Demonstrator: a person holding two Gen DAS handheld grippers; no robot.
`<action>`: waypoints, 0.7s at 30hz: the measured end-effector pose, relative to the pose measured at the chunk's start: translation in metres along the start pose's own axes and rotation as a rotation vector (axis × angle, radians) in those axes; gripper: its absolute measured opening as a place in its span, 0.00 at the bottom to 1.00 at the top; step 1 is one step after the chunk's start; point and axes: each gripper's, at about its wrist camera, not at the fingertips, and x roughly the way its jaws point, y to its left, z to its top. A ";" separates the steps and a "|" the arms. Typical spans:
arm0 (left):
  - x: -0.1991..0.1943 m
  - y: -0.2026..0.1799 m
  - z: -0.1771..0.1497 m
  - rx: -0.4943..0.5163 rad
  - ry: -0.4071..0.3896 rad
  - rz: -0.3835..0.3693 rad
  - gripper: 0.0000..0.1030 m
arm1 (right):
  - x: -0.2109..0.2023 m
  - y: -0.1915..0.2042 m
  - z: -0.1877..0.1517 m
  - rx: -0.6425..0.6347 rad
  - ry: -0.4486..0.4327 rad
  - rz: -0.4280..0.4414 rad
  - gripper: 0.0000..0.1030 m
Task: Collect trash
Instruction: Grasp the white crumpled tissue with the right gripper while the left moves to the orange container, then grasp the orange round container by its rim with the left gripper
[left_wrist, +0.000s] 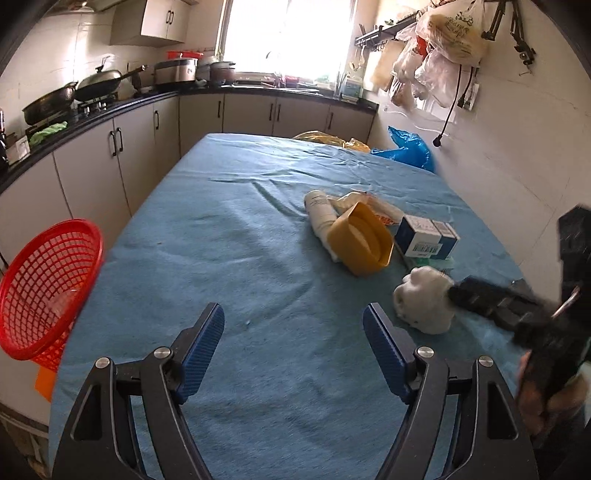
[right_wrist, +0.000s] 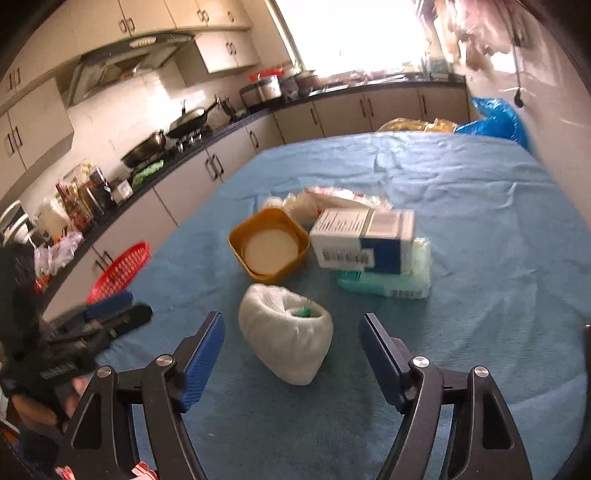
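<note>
— Two hand-held grippers, how set?
— Left hand-held gripper (left_wrist: 293, 334) spread wide, holding nothing; right hand-held gripper (right_wrist: 291, 343) spread wide too, straddling a white wad of trash (right_wrist: 284, 339) without touching.
— Where on the desk (right_wrist: 480, 206)?
— Mid-desk, just beside a yellow tub (right_wrist: 269, 243) and cartons (right_wrist: 364, 240); red basket (left_wrist: 48, 288) at the left edge.

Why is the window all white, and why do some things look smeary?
Left wrist view: the window is blown out by daylight, and the right tongs smear with motion beside the sharp white bag. Right wrist view: the window glares too, the box and the left tongs are blurred, and the fisheye bends the counter.
</note>
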 end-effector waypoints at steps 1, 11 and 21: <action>0.003 -0.001 0.004 -0.007 0.008 -0.008 0.75 | 0.003 0.001 0.000 -0.001 0.006 -0.002 0.77; 0.039 -0.015 0.042 -0.070 0.067 -0.050 0.75 | 0.002 -0.009 -0.006 0.028 -0.026 0.036 0.35; 0.093 -0.035 0.067 -0.094 0.128 -0.019 0.59 | 0.000 -0.027 -0.006 0.137 -0.034 0.023 0.35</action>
